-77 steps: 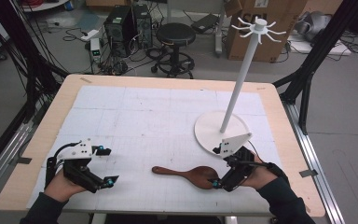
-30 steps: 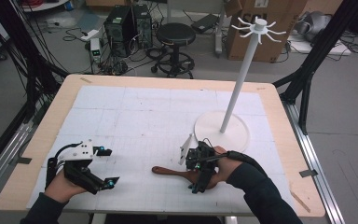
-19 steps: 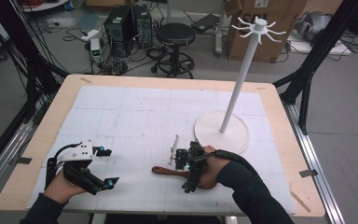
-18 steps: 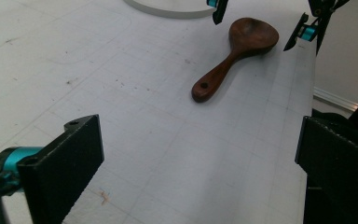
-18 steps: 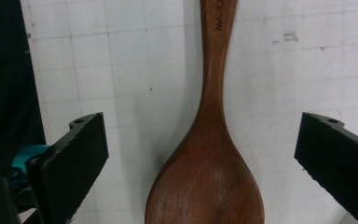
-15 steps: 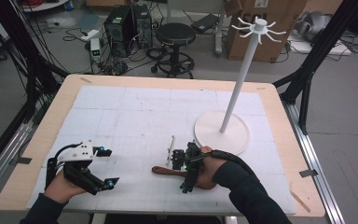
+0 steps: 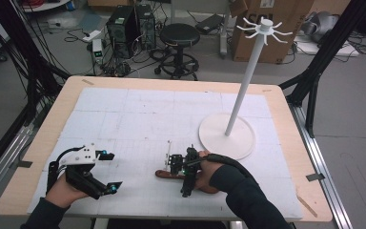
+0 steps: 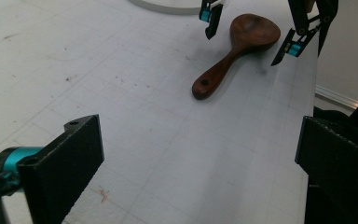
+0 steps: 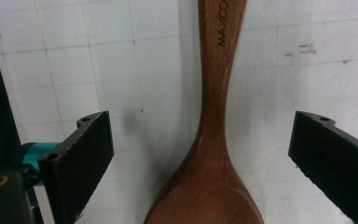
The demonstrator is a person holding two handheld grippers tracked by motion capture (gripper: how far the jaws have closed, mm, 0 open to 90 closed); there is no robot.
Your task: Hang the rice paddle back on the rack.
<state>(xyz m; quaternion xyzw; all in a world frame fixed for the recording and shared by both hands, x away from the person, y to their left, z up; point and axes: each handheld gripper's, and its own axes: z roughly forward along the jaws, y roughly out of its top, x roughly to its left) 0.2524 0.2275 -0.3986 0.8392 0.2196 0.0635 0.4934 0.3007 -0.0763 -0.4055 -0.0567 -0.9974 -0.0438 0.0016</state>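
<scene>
From the high view I have my right gripper (image 7: 177, 172) poised over a dark wooden spoon (image 7: 166, 174) that lies flat on the white gridded mat (image 7: 138, 124) near the front edge of the table (image 7: 286, 124); its handle end pokes out just beyond my jaws, while the bowl sits under my hand. A white stand with hooks on top (image 7: 245, 83) rises past the gripper, well apart from the spoon. My left gripper (image 7: 104, 171) rests off to the side, jaws parted and nothing between them. In the left gripper view those jaws stand wide at the bottom of the picture over bare mat, and far ahead of them the spoon (image 8: 235, 53) lies with its bowl away from me and a small hole in the near end of the handle; the right gripper (image 8: 251, 32) hangs open right above the bowl. In the right gripper view my jaws are spread wide with the spoon (image 9: 209, 140) running straight up between them, untouched, its neck centred and the bowl just below. I judge it light, stiff and smoothly finished, so a little slick. I would close on the narrow neck, across the flat sides, where the jaws can reach the mat and keep it from twisting.
</scene>
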